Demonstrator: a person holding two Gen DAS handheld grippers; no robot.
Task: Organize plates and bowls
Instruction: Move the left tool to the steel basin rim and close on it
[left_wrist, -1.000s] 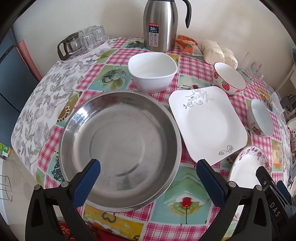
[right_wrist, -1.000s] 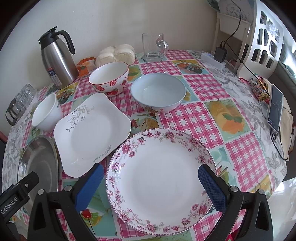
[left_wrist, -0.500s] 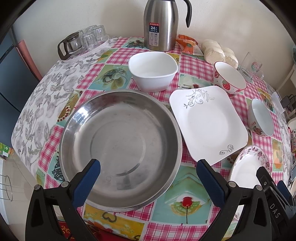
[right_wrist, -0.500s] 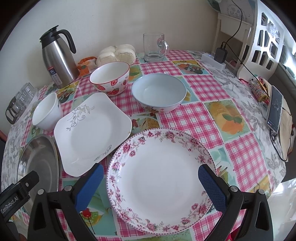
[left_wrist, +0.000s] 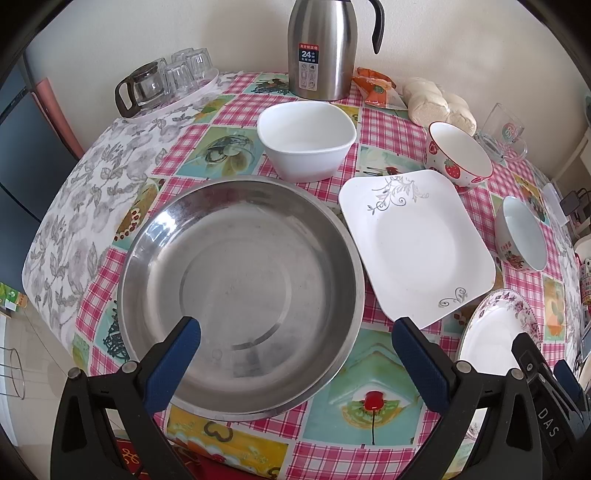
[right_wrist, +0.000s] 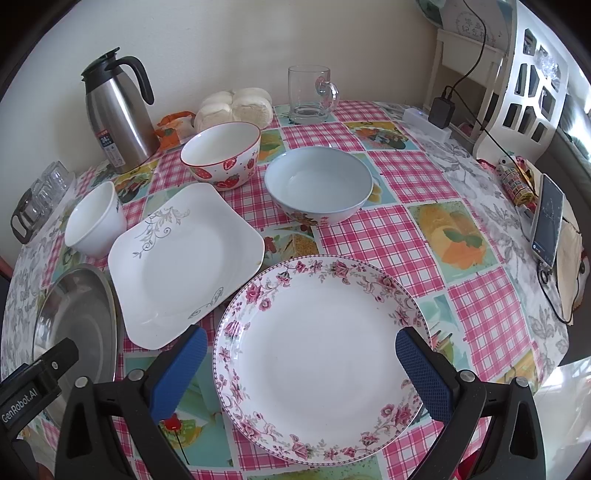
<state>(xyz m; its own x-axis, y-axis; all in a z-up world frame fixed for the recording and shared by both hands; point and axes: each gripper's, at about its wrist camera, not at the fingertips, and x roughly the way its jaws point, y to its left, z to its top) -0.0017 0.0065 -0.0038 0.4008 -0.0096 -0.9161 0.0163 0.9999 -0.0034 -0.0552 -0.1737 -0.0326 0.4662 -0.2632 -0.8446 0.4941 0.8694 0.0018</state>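
Note:
My left gripper (left_wrist: 295, 334) is open and empty, above the near side of a large steel basin (left_wrist: 242, 291). Behind the basin stands a square white bowl (left_wrist: 306, 138). A square white plate (left_wrist: 415, 247) lies to its right. My right gripper (right_wrist: 301, 345) is open and empty, above a round floral plate (right_wrist: 321, 354). Beyond it stand a pale blue bowl (right_wrist: 319, 190) and a strawberry bowl (right_wrist: 221, 155). The square plate (right_wrist: 184, 262) and white bowl (right_wrist: 94, 219) lie to the left.
A steel thermos (left_wrist: 321, 48), a snack packet (left_wrist: 375, 90) and bagged buns (right_wrist: 234, 107) stand at the table's back. A glass mug (right_wrist: 312, 94), a tray of glasses (left_wrist: 166, 83), a phone (right_wrist: 548, 221) and a charger (right_wrist: 441, 110) sit near the edges.
Both views shift only slightly; the grippers stay open and no dish has moved.

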